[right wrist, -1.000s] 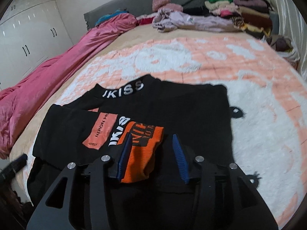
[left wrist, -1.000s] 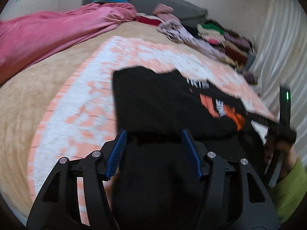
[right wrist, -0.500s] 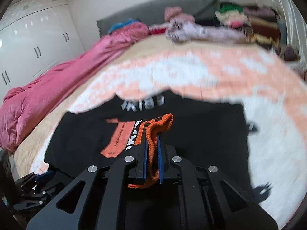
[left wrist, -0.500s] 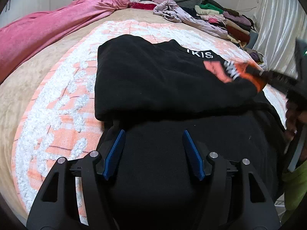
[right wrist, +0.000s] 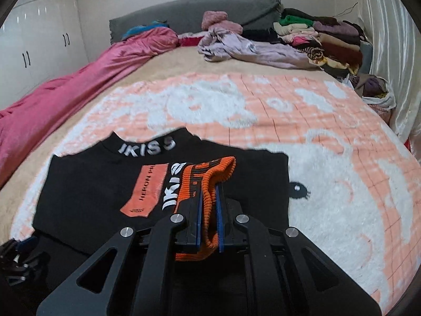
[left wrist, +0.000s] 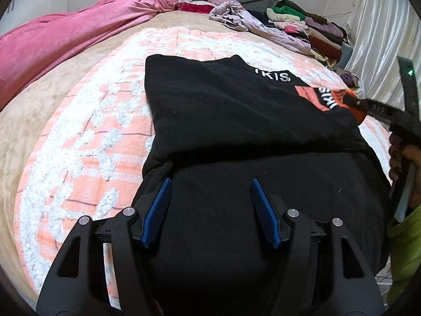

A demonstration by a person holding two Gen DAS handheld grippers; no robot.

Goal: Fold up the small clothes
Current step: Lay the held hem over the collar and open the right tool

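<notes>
A black sweater (left wrist: 223,110) with a white "IKISS" collar and an orange patch lies on the orange-and-white blanket (left wrist: 86,142). It also shows in the right wrist view (right wrist: 105,184). My right gripper (right wrist: 209,197) is shut on the sweater's orange ribbed cuff (right wrist: 208,181) and holds the sleeve over the sweater's chest. In the left wrist view the right gripper (left wrist: 355,102) shows at the far right, gripping that cuff. My left gripper (left wrist: 210,192) is open and empty, with its fingers over the sweater's lower black part.
A pink duvet (right wrist: 79,89) lies along the left side of the bed. Loose lilac clothes (right wrist: 236,47) and a stack of folded clothes (right wrist: 329,39) sit at the head. A white curtain (right wrist: 394,52) hangs on the right. White cupboards (right wrist: 34,39) stand on the left.
My right gripper shut on the orange cuff and lifted it, drawing the sleeve across the sweater. My left gripper stayed open over the sweater's lower part.
</notes>
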